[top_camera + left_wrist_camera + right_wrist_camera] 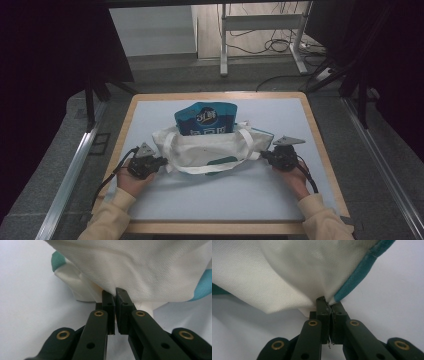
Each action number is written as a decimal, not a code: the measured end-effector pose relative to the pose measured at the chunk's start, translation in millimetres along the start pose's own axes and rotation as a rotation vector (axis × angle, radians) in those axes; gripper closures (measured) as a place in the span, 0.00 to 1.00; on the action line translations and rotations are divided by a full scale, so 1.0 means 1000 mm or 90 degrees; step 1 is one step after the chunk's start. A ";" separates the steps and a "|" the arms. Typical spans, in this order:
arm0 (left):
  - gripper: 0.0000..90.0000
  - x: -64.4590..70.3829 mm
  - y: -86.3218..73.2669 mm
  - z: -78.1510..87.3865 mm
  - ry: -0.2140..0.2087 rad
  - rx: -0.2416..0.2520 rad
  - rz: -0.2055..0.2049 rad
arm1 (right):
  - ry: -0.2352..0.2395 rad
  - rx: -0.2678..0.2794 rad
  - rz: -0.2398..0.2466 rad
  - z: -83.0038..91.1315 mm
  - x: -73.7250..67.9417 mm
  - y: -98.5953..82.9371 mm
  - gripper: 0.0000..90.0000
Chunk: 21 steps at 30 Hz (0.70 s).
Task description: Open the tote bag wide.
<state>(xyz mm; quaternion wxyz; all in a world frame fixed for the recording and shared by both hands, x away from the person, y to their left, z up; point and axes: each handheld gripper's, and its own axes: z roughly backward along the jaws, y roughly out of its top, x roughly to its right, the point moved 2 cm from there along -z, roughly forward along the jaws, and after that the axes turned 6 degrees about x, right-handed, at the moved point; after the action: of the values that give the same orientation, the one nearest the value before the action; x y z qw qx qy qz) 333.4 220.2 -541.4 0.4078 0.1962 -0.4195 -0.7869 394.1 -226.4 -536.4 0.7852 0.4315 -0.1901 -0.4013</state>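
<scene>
A white cloth tote bag (210,147) with teal trim lies on the pale mat, its mouth facing the far side. A blue snack bag (206,118) sticks out of that mouth. My left gripper (161,162) is shut on the tote's left corner; its jaws pinch the white cloth (130,270) in the left gripper view (115,293). My right gripper (264,155) is shut on the tote's right corner, where white cloth (287,272) and a teal edge (359,272) meet at the jaw tips (327,302).
The mat (220,200) covers a wood-edged table (320,145). A loose tote strap (200,170) curves across the near side of the bag. Beyond the table stand a metal frame (260,25) and floor cables (275,47).
</scene>
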 end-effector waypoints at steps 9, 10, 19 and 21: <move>0.90 -0.001 0.002 0.005 0.002 0.019 0.000 | -0.008 0.006 0.000 0.002 0.000 0.002 0.90; 0.83 -0.001 0.002 0.007 0.006 0.029 0.007 | -0.011 0.005 0.001 0.003 0.001 0.002 0.85; 0.65 -0.001 0.022 0.055 0.014 0.137 0.026 | -0.048 0.080 -0.020 0.043 0.010 0.019 0.53; 0.71 0.000 0.028 0.063 0.021 0.151 0.029 | -0.045 0.096 -0.019 0.052 0.011 0.025 0.62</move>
<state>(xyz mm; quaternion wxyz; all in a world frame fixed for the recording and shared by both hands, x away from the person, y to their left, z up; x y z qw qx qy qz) 305.6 243.1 -482.6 0.4061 0.2466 -0.5072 -0.7190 378.4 -254.8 -487.5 0.7375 0.4775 -0.2409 -0.4124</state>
